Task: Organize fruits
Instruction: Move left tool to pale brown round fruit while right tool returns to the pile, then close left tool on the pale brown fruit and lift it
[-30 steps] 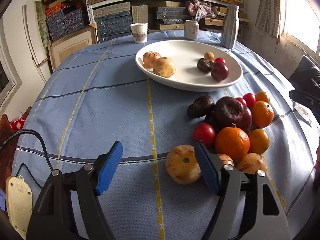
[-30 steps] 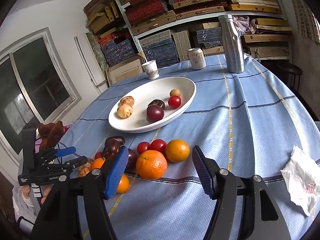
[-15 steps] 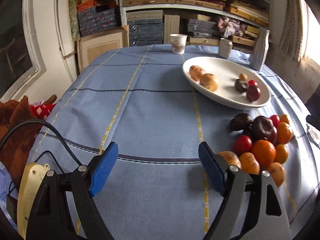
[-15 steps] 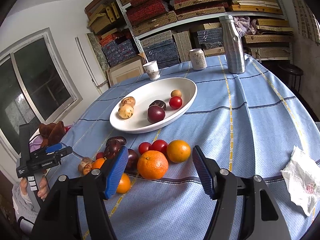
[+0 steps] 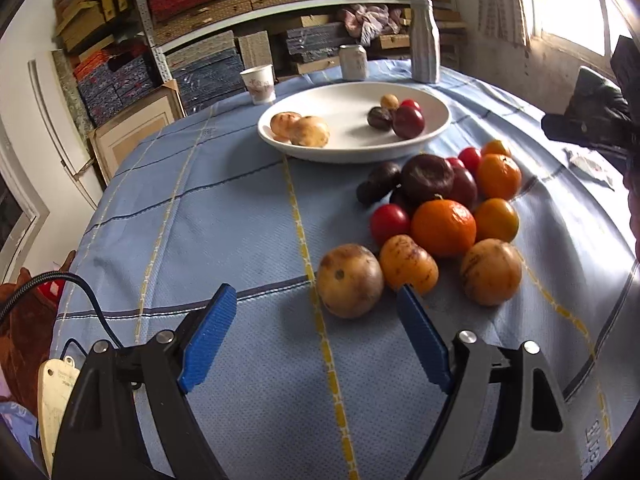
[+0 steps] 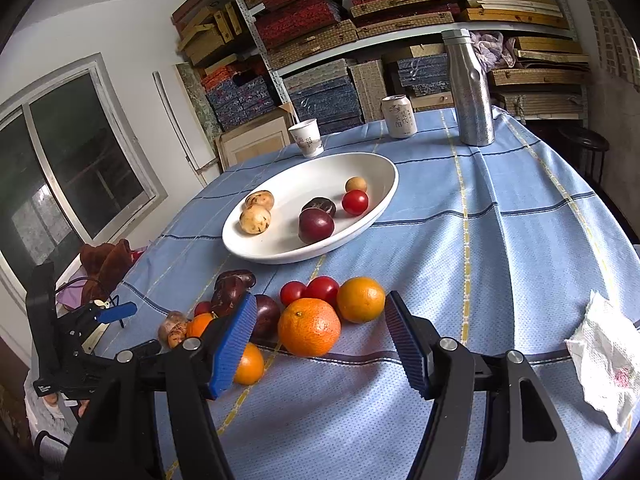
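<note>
Our left gripper (image 5: 312, 334) has its fingers apart and empty, and it has swung back toward the loose fruit after veering off across bare cloth half a second ago; the brown fruit (image 5: 351, 280) now sits just ahead of the gap, so we judge it the next pick. Our right gripper (image 6: 320, 340) has not moved, fingers apart and empty, behind the big orange (image 6: 309, 326). The white dish (image 6: 384, 196) further along the counter (image 5: 224, 216) holds five fruits: two tan, two dark, one red. The pile remains outside it.
</note>
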Action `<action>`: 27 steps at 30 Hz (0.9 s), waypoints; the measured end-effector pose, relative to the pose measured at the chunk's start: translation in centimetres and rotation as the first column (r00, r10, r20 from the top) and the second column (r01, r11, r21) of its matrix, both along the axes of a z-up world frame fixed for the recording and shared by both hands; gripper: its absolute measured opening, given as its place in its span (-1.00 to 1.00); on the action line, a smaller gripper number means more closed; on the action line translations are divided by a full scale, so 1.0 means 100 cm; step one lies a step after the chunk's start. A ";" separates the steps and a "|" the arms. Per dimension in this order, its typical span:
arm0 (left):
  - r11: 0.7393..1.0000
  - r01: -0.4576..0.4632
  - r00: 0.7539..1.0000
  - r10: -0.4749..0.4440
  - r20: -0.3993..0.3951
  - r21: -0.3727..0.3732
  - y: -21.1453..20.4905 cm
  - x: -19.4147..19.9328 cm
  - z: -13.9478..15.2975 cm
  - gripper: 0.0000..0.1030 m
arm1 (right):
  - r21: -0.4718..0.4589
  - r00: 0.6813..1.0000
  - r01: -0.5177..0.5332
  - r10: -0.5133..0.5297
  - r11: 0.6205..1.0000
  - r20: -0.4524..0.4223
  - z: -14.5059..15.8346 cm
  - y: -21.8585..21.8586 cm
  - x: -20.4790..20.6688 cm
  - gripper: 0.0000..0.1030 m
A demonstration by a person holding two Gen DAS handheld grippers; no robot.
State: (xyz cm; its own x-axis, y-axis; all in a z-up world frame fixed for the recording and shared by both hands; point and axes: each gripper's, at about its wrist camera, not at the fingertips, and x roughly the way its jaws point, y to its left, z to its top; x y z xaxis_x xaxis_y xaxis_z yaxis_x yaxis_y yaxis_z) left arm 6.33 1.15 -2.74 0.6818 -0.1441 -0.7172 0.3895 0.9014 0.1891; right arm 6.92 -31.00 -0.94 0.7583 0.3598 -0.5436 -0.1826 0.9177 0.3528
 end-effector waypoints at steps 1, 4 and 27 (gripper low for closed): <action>1.000 0.010 1.000 -0.010 -0.015 0.005 -0.002 0.002 -0.003 0.55 | 0.000 1.000 0.000 0.000 1.000 -0.001 0.000 0.000 0.000 0.31; 1.000 0.019 0.998 -0.018 -0.065 0.009 -0.005 0.010 -0.010 0.38 | 0.002 1.000 -0.002 0.002 1.000 -0.002 0.000 0.000 0.000 0.31; 0.994 -0.023 0.992 0.011 -0.124 -0.103 0.004 0.041 -0.010 -0.16 | -0.067 0.998 -0.042 0.039 0.997 -0.044 -0.010 0.014 0.003 0.31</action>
State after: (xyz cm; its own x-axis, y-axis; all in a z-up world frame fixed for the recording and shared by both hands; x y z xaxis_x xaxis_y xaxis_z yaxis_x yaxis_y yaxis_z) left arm 10.41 1.55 -3.76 0.5920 -0.2113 -0.7777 0.3885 0.9203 0.0457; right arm 7.19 -29.60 -1.94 0.7193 0.3511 -0.5995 -0.2063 0.9319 0.2982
